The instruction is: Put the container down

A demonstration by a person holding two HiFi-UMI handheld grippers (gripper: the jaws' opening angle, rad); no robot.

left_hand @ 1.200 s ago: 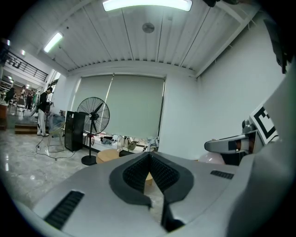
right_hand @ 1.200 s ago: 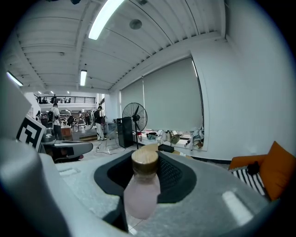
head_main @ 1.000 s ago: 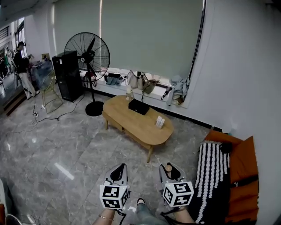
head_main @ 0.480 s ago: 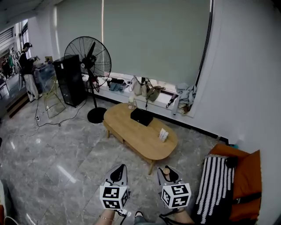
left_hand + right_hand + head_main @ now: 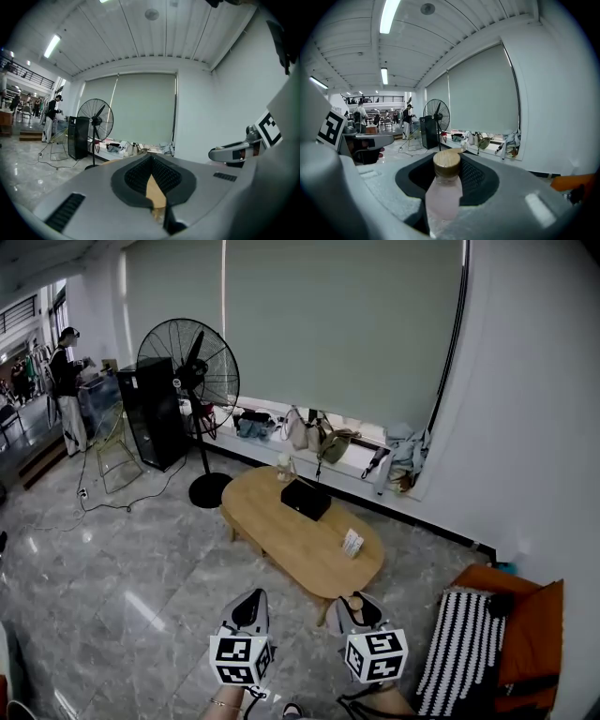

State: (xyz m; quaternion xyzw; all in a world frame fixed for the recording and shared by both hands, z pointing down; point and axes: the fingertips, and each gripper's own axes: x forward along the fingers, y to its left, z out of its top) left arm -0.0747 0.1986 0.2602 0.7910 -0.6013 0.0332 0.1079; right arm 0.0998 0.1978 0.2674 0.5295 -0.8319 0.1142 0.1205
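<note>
A pale pink bottle (image 5: 443, 194) with a round wooden cap (image 5: 446, 160) stands upright between the jaws of my right gripper (image 5: 447, 154), which is shut on it. In the head view only the cap (image 5: 357, 603) shows, inside the right gripper (image 5: 354, 607) at the bottom centre. My left gripper (image 5: 247, 607) hangs beside it to the left, its jaws shut with nothing between them; in its own view the left gripper (image 5: 151, 159) points at the room ahead. Both grippers are held in the air above the floor, short of the oval wooden coffee table (image 5: 272, 521).
On the table lie a black box (image 5: 306, 499) and a small white item (image 5: 352, 542). A standing fan (image 5: 192, 362) and black cabinet (image 5: 155, 413) stand left of it. An orange sofa (image 5: 530, 615) with a striped cushion (image 5: 464, 648) is at right. A person (image 5: 70, 385) stands far left.
The whole view has shifted: the table, fan and sofa sit lower and further right in the picture than before. Both grippers keep their places and the right one still holds the bottle.
</note>
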